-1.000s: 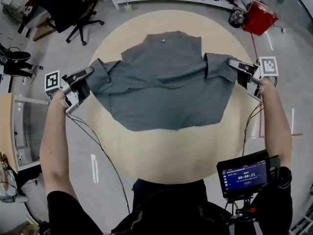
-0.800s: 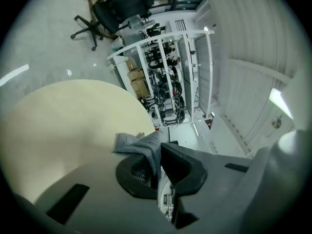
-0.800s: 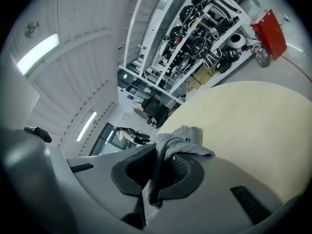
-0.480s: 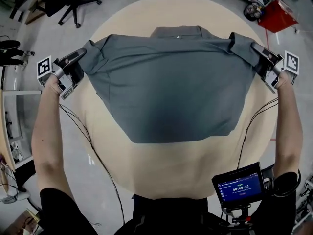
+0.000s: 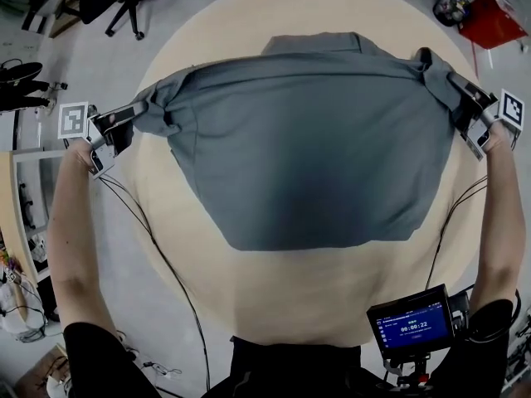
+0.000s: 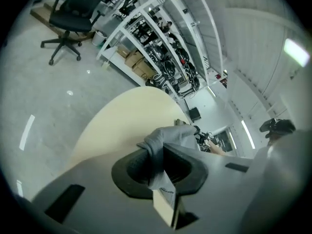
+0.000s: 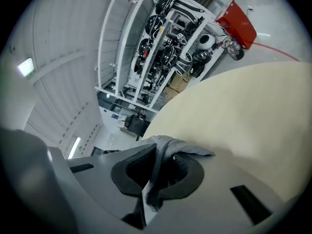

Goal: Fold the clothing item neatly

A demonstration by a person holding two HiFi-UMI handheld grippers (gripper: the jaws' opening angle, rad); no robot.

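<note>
Head view: a grey shirt (image 5: 307, 156) is held stretched over the round desk (image 5: 332, 297). One sleeve is clamped tight in the jaws of the left gripper (image 5: 133, 114) at the desk's left edge, the other in those of the right gripper (image 5: 456, 85) at its right edge. The desk's middle is hidden by cloth; whether the hem touches it cannot be told.

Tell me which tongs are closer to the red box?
Right. The right tongs, gripping the shirt, sit just below the red box in the head view; the left tongs are across the table.
</note>
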